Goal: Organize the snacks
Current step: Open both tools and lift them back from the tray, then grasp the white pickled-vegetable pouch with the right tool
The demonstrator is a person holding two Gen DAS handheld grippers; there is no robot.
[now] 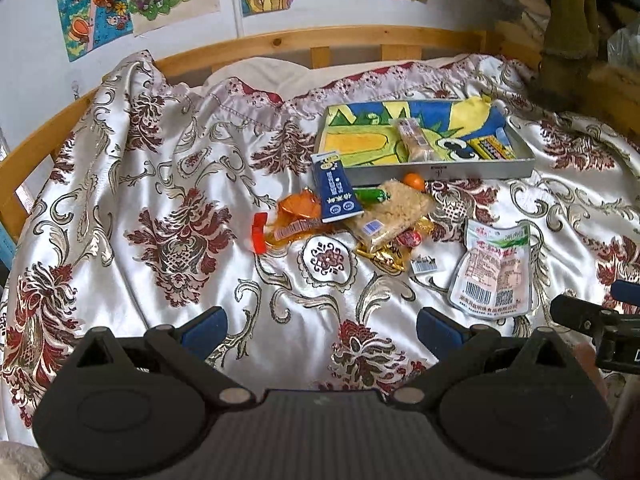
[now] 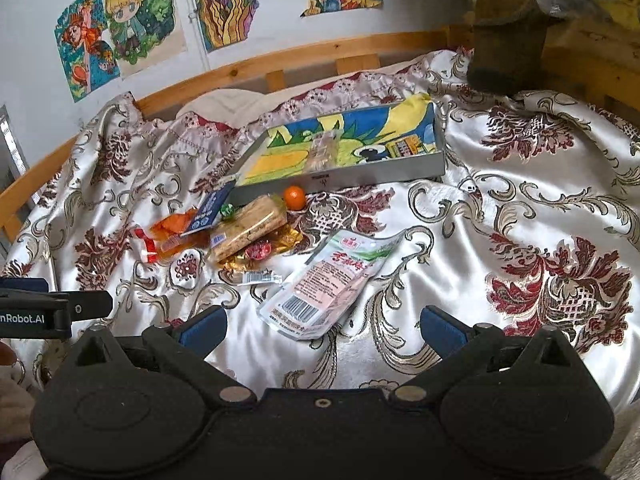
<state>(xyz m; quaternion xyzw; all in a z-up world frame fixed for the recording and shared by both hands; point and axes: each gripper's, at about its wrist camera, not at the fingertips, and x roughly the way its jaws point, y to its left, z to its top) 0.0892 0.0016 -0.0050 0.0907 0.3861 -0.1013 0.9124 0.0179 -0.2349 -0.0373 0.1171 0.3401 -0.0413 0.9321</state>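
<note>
Both the left tool [image 1: 320, 330] and the right tool [image 2: 322, 330] are held open and empty. Most snacks are piled just before the tray [image 1: 440, 170], so they can be moved in; the white packet [image 2: 324, 280] is nearest.

Open satin bedspread [image 1: 160, 160] lies clear left and right of the snack heap [image 1: 360, 216]; a flat white-and-pink pouch [image 2: 324, 280] sits before the right gripper [image 2: 322, 326], and the shallow grey tray [image 1: 440, 170] blocks passage beyond.
</note>
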